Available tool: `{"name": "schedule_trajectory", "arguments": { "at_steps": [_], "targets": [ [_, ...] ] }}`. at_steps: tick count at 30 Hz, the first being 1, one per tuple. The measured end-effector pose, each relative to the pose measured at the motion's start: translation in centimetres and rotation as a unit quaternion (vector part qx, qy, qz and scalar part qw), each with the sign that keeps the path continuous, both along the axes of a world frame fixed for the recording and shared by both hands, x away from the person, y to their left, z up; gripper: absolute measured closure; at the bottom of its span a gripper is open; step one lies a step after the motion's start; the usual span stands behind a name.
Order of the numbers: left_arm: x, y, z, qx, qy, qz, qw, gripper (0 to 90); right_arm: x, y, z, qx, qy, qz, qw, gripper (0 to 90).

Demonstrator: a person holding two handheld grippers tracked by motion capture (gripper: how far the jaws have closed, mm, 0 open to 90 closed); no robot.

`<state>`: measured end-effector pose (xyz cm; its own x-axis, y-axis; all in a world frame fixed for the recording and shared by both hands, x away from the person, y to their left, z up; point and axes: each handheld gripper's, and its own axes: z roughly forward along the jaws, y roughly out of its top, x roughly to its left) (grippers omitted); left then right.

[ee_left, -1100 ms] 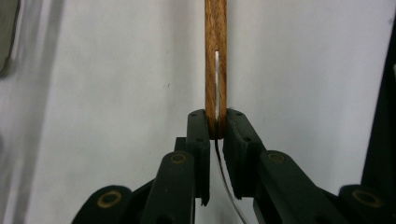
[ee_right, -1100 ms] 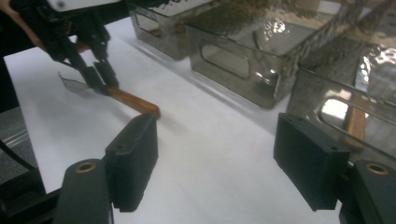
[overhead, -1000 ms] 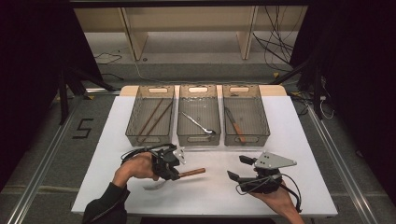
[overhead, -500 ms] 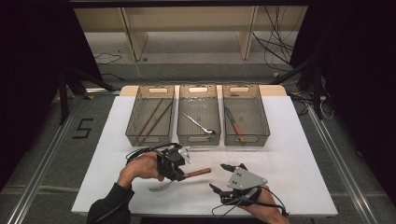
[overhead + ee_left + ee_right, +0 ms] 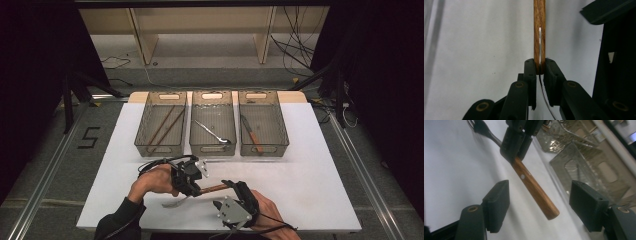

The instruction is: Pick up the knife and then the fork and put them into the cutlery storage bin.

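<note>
The left gripper (image 5: 192, 186) is clamping its jaws on the wooden-handled fork (image 5: 210, 189), just where the handle meets the metal neck, holding it above the white counter (image 5: 310, 175) in front of the middle bin (image 5: 212, 149). The right gripper (image 5: 539, 202) is coming in at the handle's free end, jaws spread wide and just narrowing (nothing touching them), the handle lying between them.

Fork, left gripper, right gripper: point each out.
fork (image 5: 534, 187), right gripper view, mid wooden handle.
left gripper (image 5: 539, 70), left gripper view, between fingertips clamping the handle.
right gripper (image 5: 539, 206), right gripper view, between its open fingertips.
</note>
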<state>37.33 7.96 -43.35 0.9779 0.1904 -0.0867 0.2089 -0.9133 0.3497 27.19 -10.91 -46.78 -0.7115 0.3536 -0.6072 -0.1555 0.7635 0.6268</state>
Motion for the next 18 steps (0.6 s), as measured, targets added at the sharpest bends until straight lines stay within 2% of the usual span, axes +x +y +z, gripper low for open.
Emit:
{"name": "schedule_trajectory", "arguments": {
  "at_steps": [3,5,8,14,17,18],
  "targets": [
    [-0.1,-0.1,0.2,-0.002,-0.004,-0.003,1.0,80.7,-0.2,0.6,-0.5,-0.034,-0.034,0.005,0.9988,36.4],
    [-0.2,-0.1,0.4,-0.007,-0.004,-0.002,1.0,80.7,-0.3,1.1,-0.8,-0.041,-0.05,0.006,0.9979,37.9],
    [-0.4,-0.2,0.5,-0.007,-0.003,-0.006,1.0,80.7,-0.4,1.6,-1.1,-0.066,-0.074,0.01,0.9951,40.0],
    [-0.5,-0.3,0.6,-0.007,-0.003,-0.007,0.9999,80.7,-0.5,2.3,-1.8,-0.105,-0.116,0.012,0.9875,44.7],
    [-0.5,-0.3,0.7,-0.008,-0.003,-0.007,0.9999,80.7,-0.6,2.6,-2.2,-0.122,-0.137,0.01,0.983,48.7],
    [-0.5,-0.3,0.7,-0.009,-0.003,-0.008,0.9999,80.7,-0.6,2.6,-2.3,-0.13,-0.147,0.012,0.9805,50.1]
  ]
}}
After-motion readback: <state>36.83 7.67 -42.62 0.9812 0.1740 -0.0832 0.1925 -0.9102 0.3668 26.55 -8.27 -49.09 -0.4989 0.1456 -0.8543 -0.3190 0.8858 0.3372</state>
